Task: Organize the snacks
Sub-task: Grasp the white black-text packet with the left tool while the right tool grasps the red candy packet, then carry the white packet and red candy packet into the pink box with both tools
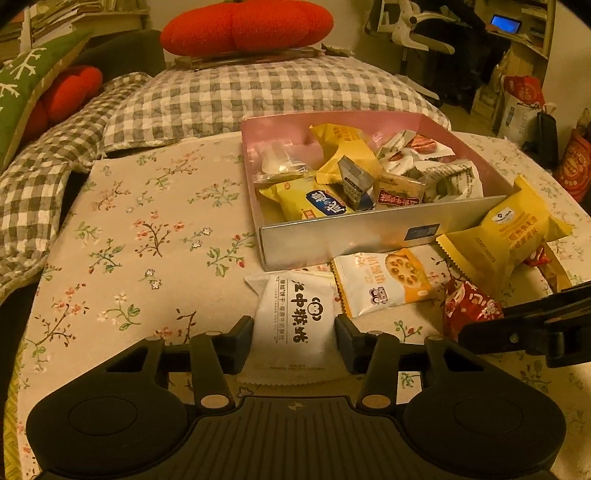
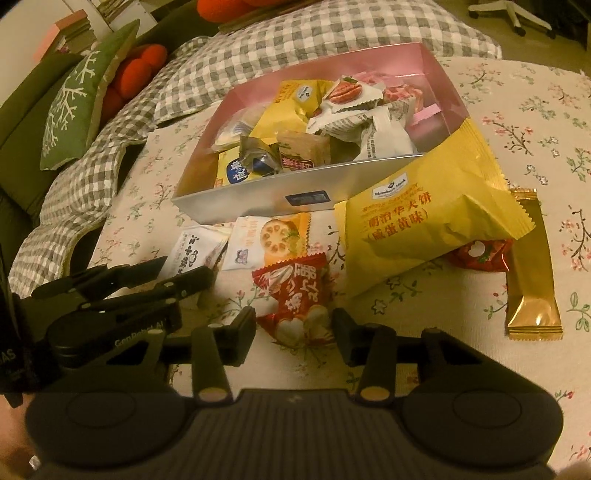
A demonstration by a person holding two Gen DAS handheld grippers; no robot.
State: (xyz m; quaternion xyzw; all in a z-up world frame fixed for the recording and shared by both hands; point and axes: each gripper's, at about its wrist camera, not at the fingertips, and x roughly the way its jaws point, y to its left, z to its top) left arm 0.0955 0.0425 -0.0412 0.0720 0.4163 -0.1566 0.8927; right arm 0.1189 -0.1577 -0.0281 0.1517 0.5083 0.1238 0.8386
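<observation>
A silver box with a pink inside (image 1: 332,236) (image 2: 236,195) holds several snack packets. In front of it lie a white packet with black characters (image 1: 290,317) (image 2: 192,254), a white-and-orange lotus packet (image 1: 388,284) (image 2: 266,236), a red packet (image 1: 469,306) (image 2: 295,295) and a big yellow packet (image 1: 509,236) (image 2: 424,221) that leans on the box. My left gripper (image 1: 293,338) (image 2: 181,273) is open with its fingers on either side of the white packet. My right gripper (image 2: 293,328) is open around the red packet; one finger of it shows in the left wrist view (image 1: 524,317).
A gold bar packet (image 2: 532,280) and a second red packet (image 2: 480,254) lie to the right on the floral tablecloth (image 1: 129,240). A checked quilt (image 1: 221,96), a green cushion (image 2: 77,96) and red cushions (image 1: 243,26) lie behind the table.
</observation>
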